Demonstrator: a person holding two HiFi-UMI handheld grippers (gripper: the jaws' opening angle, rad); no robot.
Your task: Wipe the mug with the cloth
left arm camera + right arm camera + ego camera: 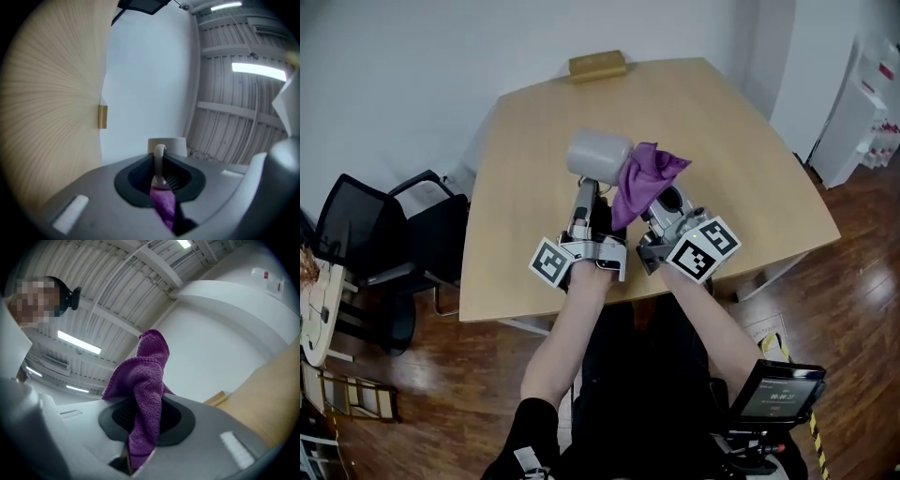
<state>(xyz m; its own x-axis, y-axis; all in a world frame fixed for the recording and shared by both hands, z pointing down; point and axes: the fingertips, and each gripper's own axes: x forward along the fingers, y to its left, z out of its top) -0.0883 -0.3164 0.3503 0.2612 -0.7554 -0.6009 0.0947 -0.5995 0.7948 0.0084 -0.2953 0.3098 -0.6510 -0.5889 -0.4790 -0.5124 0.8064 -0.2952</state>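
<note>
Mug (598,156) is hanging on its side above the table (750,187), the left gripper (586,187) pinching its handle (160,157) between nearly closed jaws. The right gripper (661,204) is clamping the purple cloth (644,178), whose bunched end is lying against the mug's wall, so the wiping itself appears to be going on. Next, the cloth likely needs rubbing round the wall while the left grip is bracing the handle against twisting.

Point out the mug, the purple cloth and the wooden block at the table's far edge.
mug (598,155): head view, on its grey side wall.
purple cloth (645,180): head view, on its bunched middle.
wooden block (597,65): head view, on its top face.
</note>
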